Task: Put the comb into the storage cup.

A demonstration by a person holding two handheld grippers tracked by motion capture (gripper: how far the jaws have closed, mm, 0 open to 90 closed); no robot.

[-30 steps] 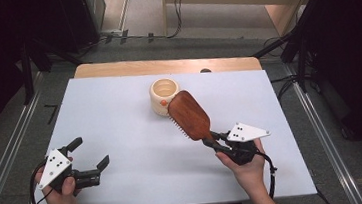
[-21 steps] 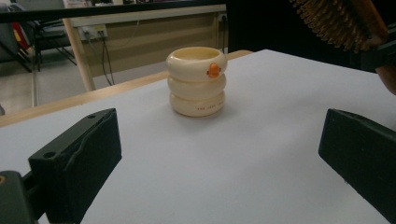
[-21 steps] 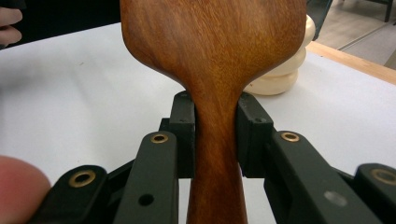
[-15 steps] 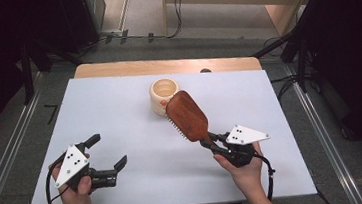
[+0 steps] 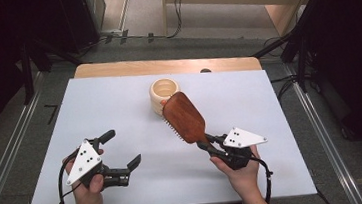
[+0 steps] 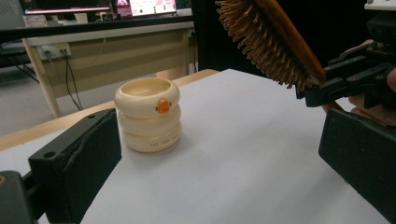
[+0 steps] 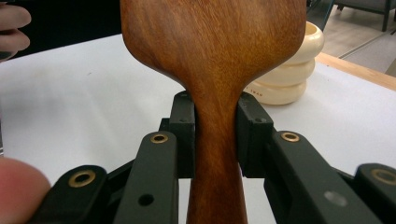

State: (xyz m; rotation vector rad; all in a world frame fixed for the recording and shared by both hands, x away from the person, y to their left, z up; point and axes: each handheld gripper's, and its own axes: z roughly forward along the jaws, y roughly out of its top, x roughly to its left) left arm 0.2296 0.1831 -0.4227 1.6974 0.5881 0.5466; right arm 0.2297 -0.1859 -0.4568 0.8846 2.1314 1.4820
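The left gripper (image 5: 122,151) has moved inward toward the middle of the white table (image 5: 118,98) since the earlier frame; its jaws stand wide with nothing between them. The right gripper (image 5: 207,140) clamps the handle of the wooden hairbrush (image 5: 184,117), whose head hangs tilted just before the cream ringed cup (image 5: 163,94).

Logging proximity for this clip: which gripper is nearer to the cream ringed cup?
Right. The right gripper holds the wooden hairbrush, whose head reaches the cream cup. The left gripper stands open, nearer the table's front-left, farther from the cup.
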